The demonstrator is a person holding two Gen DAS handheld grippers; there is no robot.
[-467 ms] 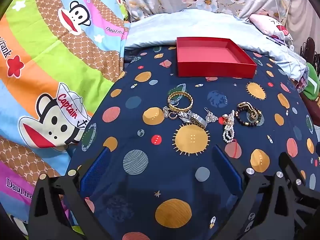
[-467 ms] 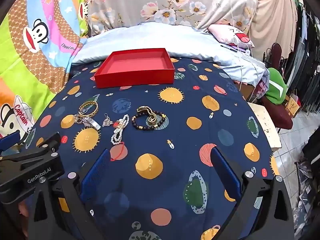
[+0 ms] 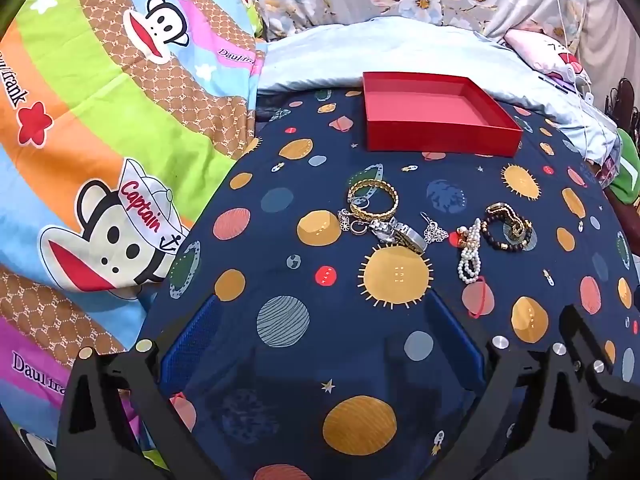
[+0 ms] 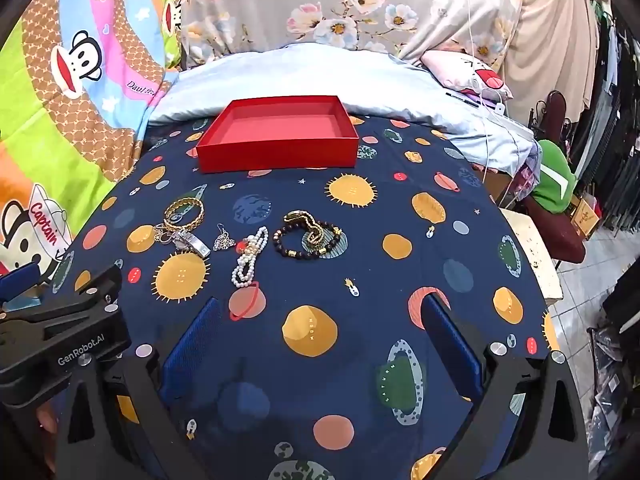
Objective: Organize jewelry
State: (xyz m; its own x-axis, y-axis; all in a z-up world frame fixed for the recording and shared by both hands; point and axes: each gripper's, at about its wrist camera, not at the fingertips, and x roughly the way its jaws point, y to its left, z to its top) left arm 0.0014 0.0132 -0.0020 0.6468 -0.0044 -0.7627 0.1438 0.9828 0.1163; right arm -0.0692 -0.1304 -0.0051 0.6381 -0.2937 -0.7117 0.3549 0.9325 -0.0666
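Jewelry lies in a row on the navy planet-print cloth (image 3: 288,288): a gold bangle (image 3: 373,200) (image 4: 184,213), a silver watch (image 3: 398,233) (image 4: 191,242), a silver earring (image 3: 434,232) (image 4: 223,240), a pearl bracelet (image 3: 470,254) (image 4: 249,256) and a dark bead bracelet with gold links (image 3: 506,224) (image 4: 310,234). Behind them sits an empty red box (image 3: 436,142) (image 4: 276,152). My left gripper (image 3: 320,332) hovers open, short of the watch. Short of the pearls, my right gripper (image 4: 320,336) is also open. Nothing lies between either pair of fingers.
A bright cartoon-monkey quilt (image 3: 100,140) lies to the left. A pale blue pillow (image 4: 320,76) and floral fabric (image 4: 320,8) are behind the box. On the right the surface drops off to a tiled floor (image 4: 576,312) with a small table (image 4: 532,248), clothes and clutter.
Both views have barely shifted; the jewelry and box lie as before and both grippers stay open.
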